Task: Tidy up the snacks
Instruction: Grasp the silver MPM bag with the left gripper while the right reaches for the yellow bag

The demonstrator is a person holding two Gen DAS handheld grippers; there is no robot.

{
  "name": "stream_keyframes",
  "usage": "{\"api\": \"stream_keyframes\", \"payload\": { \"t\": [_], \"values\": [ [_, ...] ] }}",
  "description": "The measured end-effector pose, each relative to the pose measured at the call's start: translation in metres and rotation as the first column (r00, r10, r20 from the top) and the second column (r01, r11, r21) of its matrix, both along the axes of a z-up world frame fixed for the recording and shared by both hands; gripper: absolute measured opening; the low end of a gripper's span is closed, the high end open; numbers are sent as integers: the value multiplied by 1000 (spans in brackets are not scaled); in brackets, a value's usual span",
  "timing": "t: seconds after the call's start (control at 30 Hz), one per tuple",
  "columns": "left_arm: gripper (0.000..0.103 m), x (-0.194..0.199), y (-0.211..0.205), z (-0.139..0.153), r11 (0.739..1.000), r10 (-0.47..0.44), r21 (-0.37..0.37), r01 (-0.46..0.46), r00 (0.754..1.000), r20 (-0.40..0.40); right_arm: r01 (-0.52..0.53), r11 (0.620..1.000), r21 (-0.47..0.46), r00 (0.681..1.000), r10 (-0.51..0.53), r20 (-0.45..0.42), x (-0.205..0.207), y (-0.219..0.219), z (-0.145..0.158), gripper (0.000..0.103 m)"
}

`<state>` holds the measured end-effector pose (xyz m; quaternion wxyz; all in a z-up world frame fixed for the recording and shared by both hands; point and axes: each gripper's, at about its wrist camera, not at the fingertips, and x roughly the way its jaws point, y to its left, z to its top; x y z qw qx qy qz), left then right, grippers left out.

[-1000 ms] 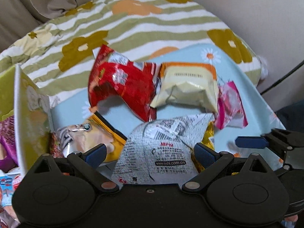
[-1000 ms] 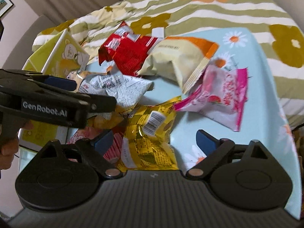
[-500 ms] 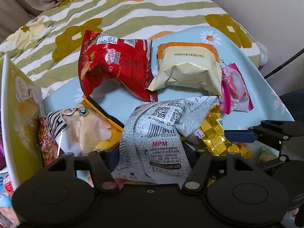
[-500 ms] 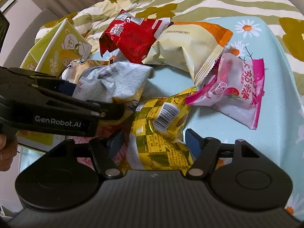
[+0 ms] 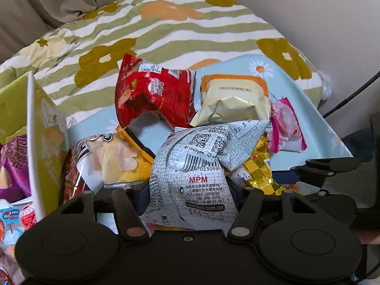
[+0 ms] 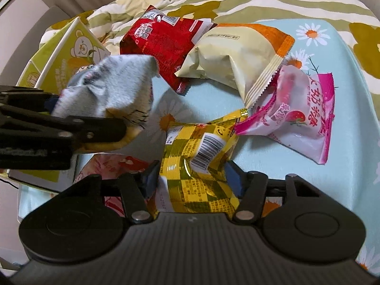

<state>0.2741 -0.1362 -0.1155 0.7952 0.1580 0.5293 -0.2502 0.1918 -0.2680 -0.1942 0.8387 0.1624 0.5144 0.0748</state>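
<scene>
The left gripper [image 5: 190, 193] is clenched on the grey-white printed packet [image 5: 194, 166], lifted above the pile. The right gripper [image 6: 192, 178] pinches the yellow checkered packet [image 6: 201, 156] between its 2 fingers. Beyond lie a red packet [image 6: 163, 40], a cream-and-orange packet [image 6: 237, 59] and a pink strawberry packet [image 6: 296, 116] on the light-blue daisy cloth [image 6: 344, 166]; a green box [image 5: 45, 137] stands at left.
</scene>
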Motion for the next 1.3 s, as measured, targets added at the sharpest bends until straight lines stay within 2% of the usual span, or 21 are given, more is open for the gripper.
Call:
{"api": "stream_keyframes", "payload": {
  "t": [0.07, 0.1, 0.13, 0.2, 0.43, 0.7, 0.83, 1.03, 1.17, 1.3],
  "values": [
    [65, -2, 3, 4, 1000, 6, -15, -6, 1000, 4, -6, 1000, -22, 1000, 6, 9, -1, 2, 2, 65],
    [65, -3, 3, 7, 1000, 9, -20, -9, 1000, 9, -8, 999, -32, 1000, 8, 13, -2, 3, 4, 56],
    [65, -4, 5, 9, 1000, 13, -26, -12, 1000, 16, -11, 999, -38, 1000, 11, 17, -3, 4, 5, 51],
    [65, -6, 6, 14, 999, 19, -40, -18, 999, 28, -9, 999, -38, 1000, 10, 27, -5, 3, 9, 47],
    [65, -14, 19, 37, 993, 67, -101, -60, 995, 69, -7, 998, -56, 996, 12, 88, -17, 5, 36, 47],
    [65, -24, 49, 75, 975, 173, -169, -147, 973, 155, -47, 997, -68, 975, 61, 213, -20, 17, 92, 47],
    [65, -29, 75, 101, 948, 276, -221, -230, 938, 208, -106, 991, -79, 947, 124, 298, -17, 29, 127, 47],
    [65, -33, 124, 139, 901, 418, -258, -350, 860, 294, -215, 974, -67, 889, 224, 399, -3, 61, 176, 47],
    [65, -30, 163, 154, 870, 486, -269, -413, 809, 331, -259, 965, -47, 865, 253, 434, 11, 91, 197, 47],
    [65, -22, 203, 162, 841, 538, -282, -462, 768, 346, -269, 962, -43, 853, 259, 454, 25, 127, 210, 47]
  ]
}}
